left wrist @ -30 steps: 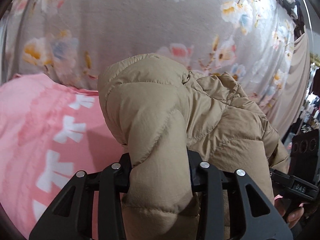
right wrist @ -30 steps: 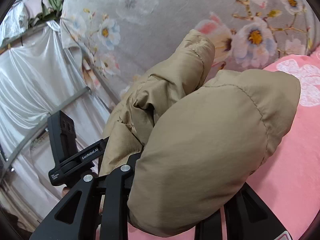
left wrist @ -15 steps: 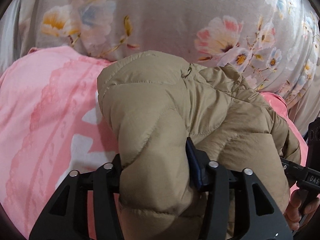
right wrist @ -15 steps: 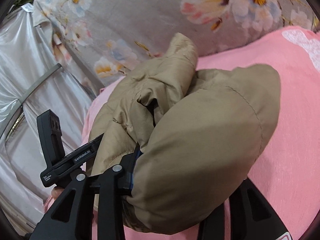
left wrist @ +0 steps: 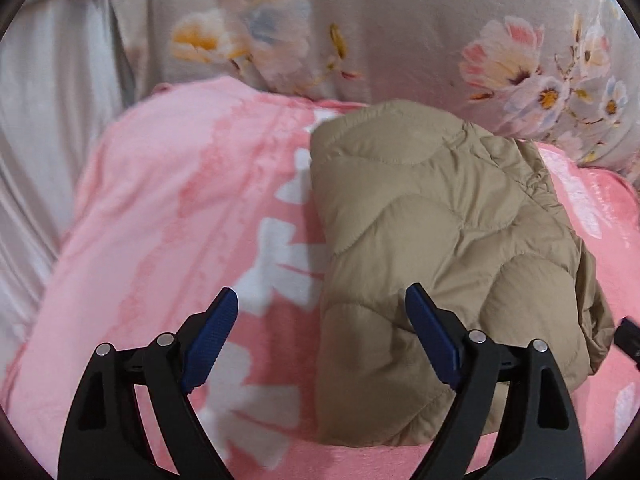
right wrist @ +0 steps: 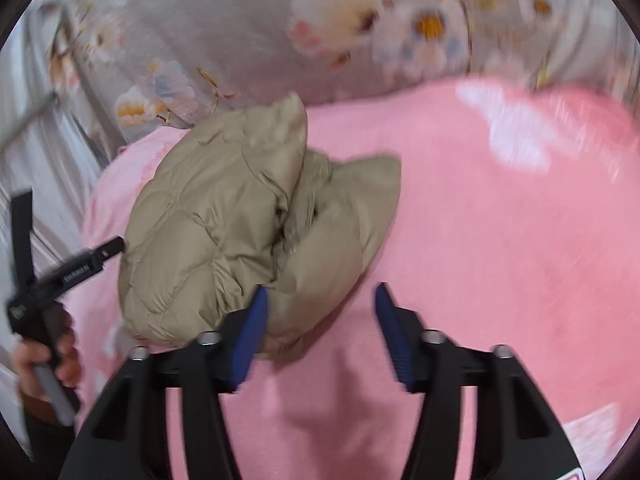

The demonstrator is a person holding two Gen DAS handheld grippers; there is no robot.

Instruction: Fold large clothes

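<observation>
Left tongs (left wrist: 316,320): opening wide, empty, right pad brushing near edge of folded jacket (left wrist: 440,240). Right tongs (right wrist: 320,320): parted, closing, empty, jacket just ahead-left. Jacket: bundled on pink blanket (left wrist: 180,220), long axis running away, nearer left tongs.

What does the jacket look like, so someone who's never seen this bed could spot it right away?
Look at the pink blanket with white shapes, spread in front of the grey floral sheet. On it lies the jacket, a puffy folded bundle. It is the only tan, quilted thing there, stitched in curved scallops, plain against the patterned fabrics around it.
</observation>
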